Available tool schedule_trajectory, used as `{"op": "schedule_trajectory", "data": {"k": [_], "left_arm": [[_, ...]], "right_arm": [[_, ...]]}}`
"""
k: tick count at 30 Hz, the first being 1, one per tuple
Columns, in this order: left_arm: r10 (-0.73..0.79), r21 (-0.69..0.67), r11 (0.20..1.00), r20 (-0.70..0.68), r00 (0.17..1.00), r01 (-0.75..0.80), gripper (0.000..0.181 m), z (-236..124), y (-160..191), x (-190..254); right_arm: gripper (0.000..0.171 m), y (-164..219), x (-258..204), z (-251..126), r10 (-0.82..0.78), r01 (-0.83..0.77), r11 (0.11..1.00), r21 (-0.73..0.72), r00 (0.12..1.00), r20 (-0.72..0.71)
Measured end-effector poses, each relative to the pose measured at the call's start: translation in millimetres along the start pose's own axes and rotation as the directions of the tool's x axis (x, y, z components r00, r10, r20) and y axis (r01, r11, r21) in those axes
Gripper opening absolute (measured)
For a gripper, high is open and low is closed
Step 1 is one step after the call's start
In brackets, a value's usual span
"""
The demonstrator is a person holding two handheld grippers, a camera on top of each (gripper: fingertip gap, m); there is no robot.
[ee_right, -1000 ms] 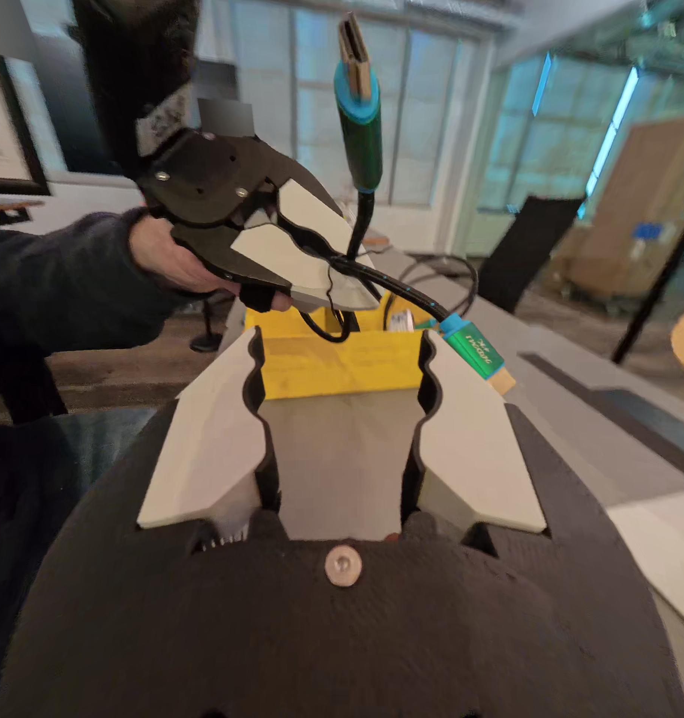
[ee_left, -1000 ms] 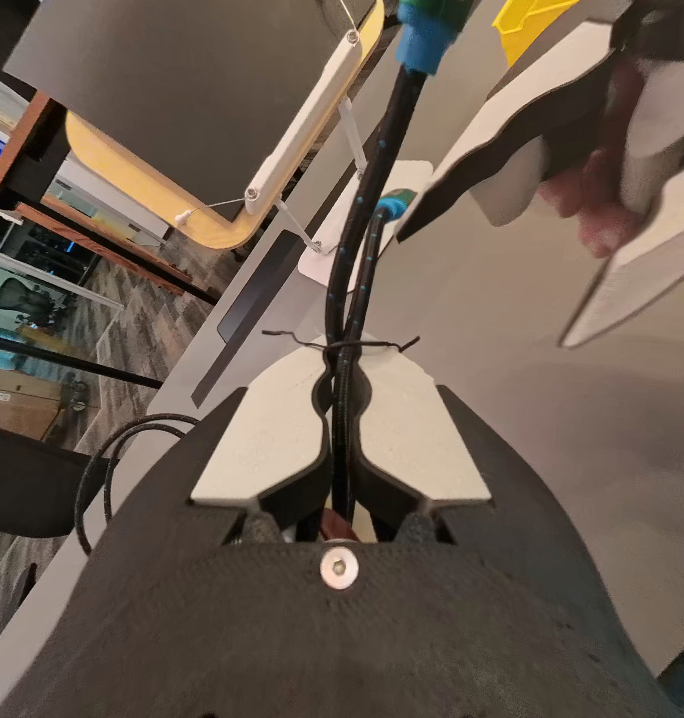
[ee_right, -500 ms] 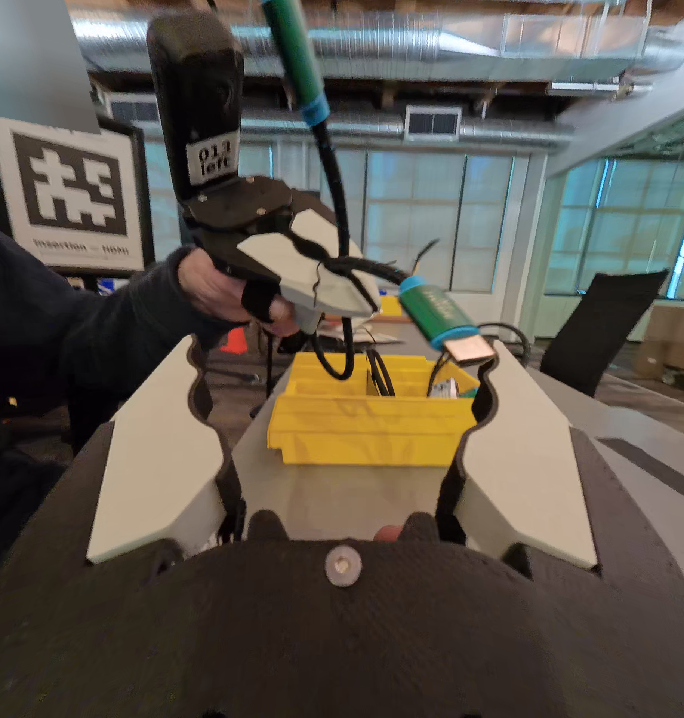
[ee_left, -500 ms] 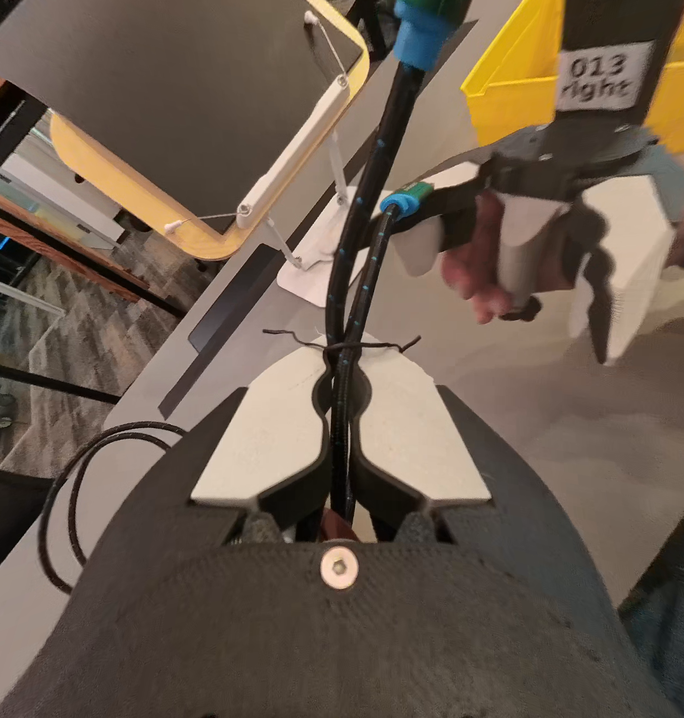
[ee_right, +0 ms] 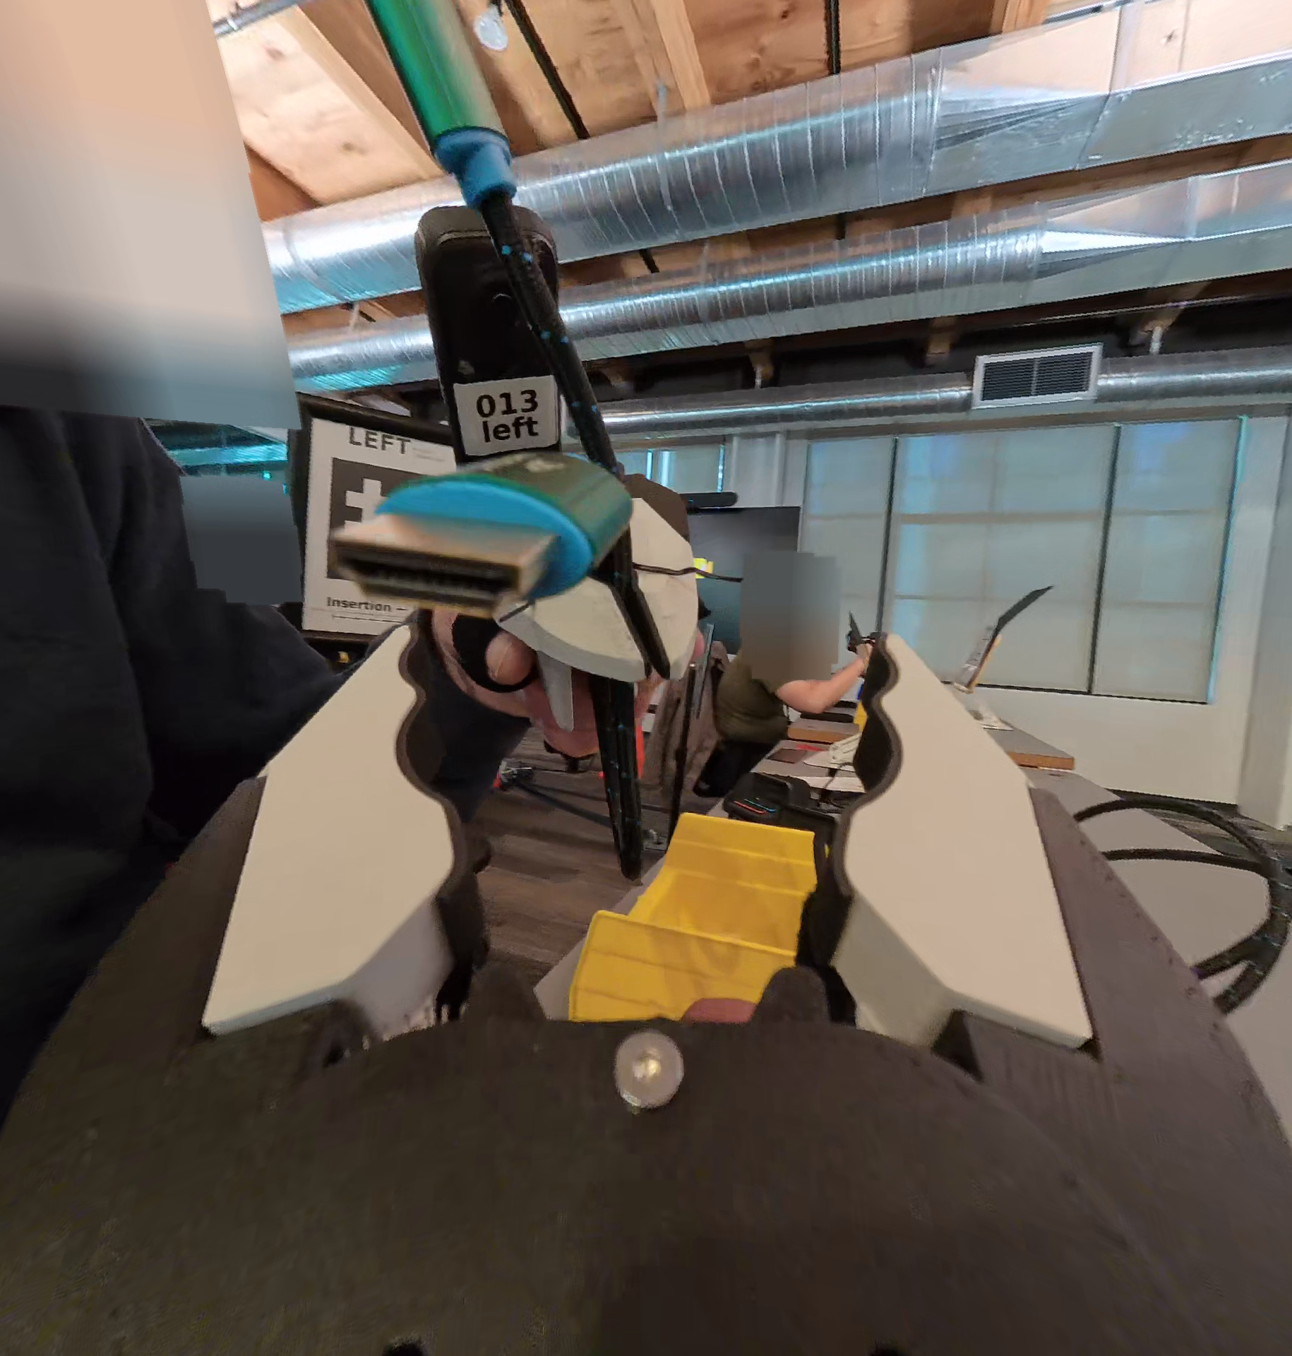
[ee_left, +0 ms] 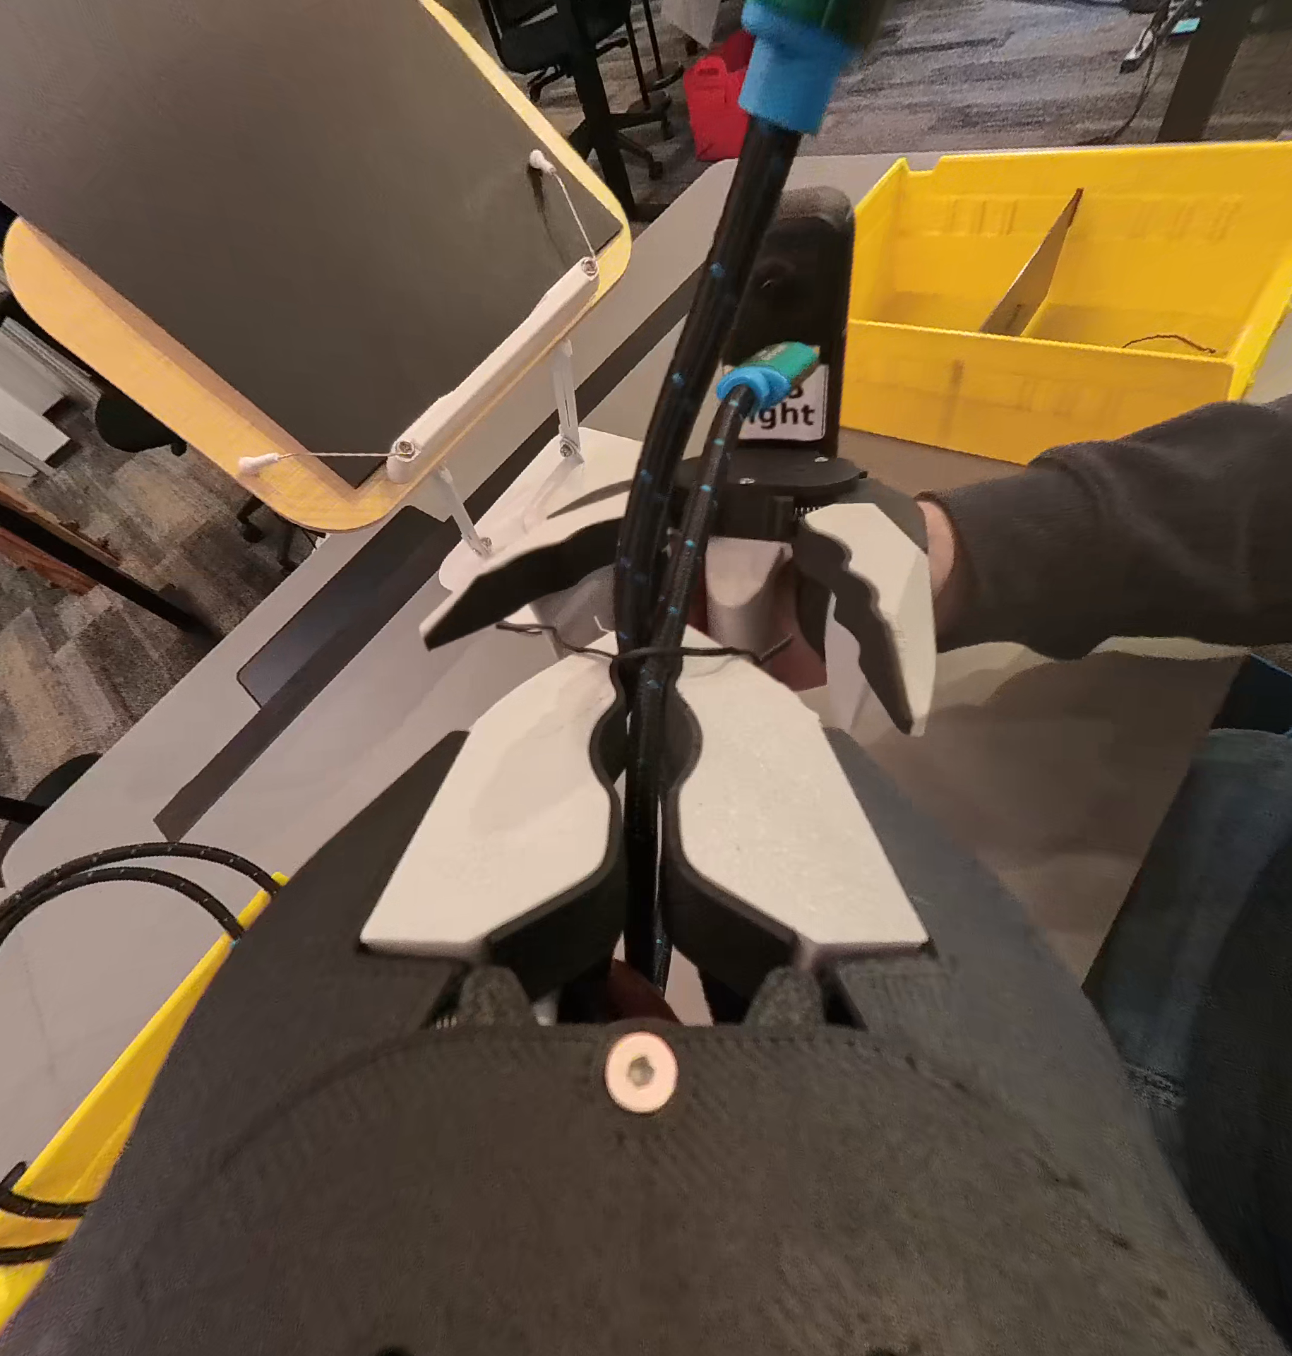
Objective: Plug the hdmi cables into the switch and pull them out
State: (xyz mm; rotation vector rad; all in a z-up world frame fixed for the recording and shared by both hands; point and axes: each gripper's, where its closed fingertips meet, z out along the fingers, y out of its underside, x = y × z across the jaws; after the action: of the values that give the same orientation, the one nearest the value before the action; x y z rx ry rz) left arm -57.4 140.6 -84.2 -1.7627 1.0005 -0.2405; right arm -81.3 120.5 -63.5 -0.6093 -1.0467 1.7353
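Note:
My left gripper [ee_left: 647, 704] is shut on two black braided HDMI cables [ee_left: 676, 455] bound with a thin twist tie. One green plug with a blue collar [ee_left: 790, 66] rises out of the top of the left wrist view. The second plug [ee_left: 771, 367] sits lower behind it. In the right wrist view that second plug [ee_right: 474, 539] points its metal end at the camera, just above my left fingertip. My right gripper [ee_right: 643, 653] is open and empty, facing the left gripper [ee_right: 628, 624] at close range. Its fingers [ee_left: 878, 624] straddle the cables. No switch is in view.
A yellow bin [ee_left: 1068, 293] stands on the grey table [ee_left: 408, 697] behind the right gripper. A black board with a wooden edge [ee_left: 262, 183] leans on a white stand at the left. Slack cable loops [ee_left: 115, 873] lie at the table's left. Another yellow bin [ee_right: 702, 932] and coiled cable [ee_right: 1252, 880] show below.
The right gripper has moved in close to the left gripper and tilted up, still open. The lower plug now faces its camera. The left gripper stays shut on the cables.

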Motion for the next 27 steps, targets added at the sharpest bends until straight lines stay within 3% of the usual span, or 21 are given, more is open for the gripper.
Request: {"op": "schedule_trajectory", "data": {"k": [1,20,27], "left_arm": [[-0.006,0.0,1.0,-0.001,1.0,0.006,0.003,0.9,0.6,-0.7],[-0.013,-0.031,0.999,-0.018,1.0,0.012,0.003,12.0,9.9,2.8],[-0.017,-0.027,1.0,-0.03,0.999,0.016,0.003,12.8,9.0,6.1]], "right_arm": [[0.115,-0.2,-1.1,1.9,0.016,-0.016,1.0,0.014,1.0,0.016],[0.074,-0.8,-8.2,-0.1,0.048,-0.055,0.996,0.073,0.994,0.097],[0.071,-1.9,-9.9,-2.6,0.051,-0.061,0.994,0.092,0.992,0.111]]}}
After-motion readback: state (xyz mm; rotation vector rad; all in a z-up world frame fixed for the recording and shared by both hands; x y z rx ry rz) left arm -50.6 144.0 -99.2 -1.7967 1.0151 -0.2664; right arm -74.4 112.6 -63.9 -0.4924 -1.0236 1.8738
